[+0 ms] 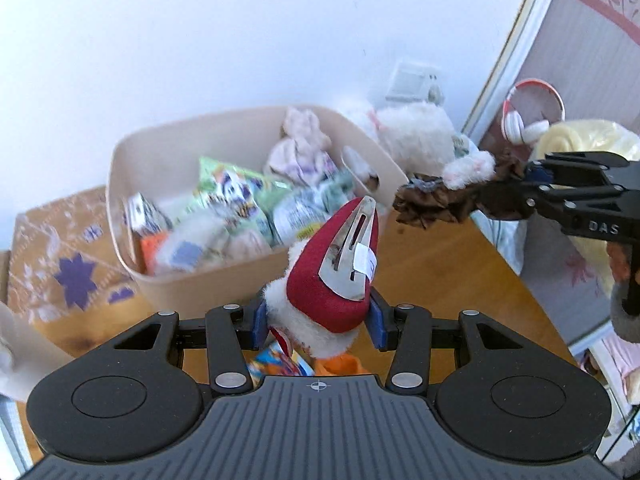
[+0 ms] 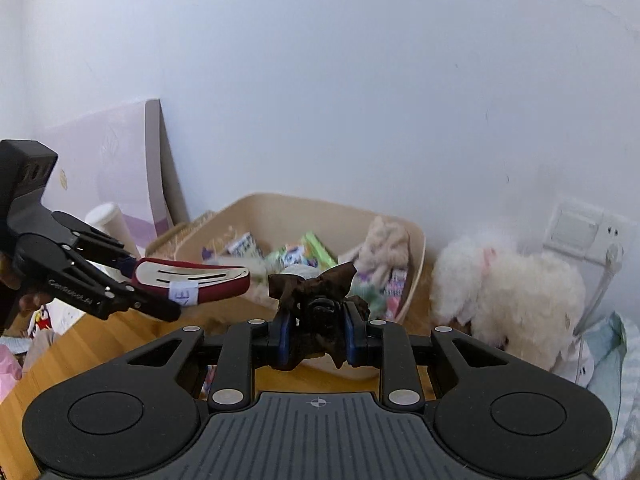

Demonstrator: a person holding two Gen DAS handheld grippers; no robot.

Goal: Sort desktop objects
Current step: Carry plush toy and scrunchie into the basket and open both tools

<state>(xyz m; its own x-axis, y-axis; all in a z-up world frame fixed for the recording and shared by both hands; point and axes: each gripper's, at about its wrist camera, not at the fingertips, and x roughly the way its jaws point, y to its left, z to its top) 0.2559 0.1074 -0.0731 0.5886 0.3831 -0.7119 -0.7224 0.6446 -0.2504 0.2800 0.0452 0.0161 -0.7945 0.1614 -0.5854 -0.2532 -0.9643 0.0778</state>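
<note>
We clamp a red hair clip (image 1: 340, 264) in our left gripper (image 1: 318, 318), its long axis aimed far toward the beige bin (image 1: 120, 184). Our right gripper (image 2: 316, 334) pinches a brown bow (image 2: 316, 284), equally near the bin.

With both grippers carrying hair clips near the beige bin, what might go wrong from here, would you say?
1. The left gripper pinches the red hair clip only at its fluffy base; it could slip or pivot.
2. The right gripper and its brown bow clip hang close by; they could collide.
3. The beige bin looks crowded, so a drop might bounce out.
</note>
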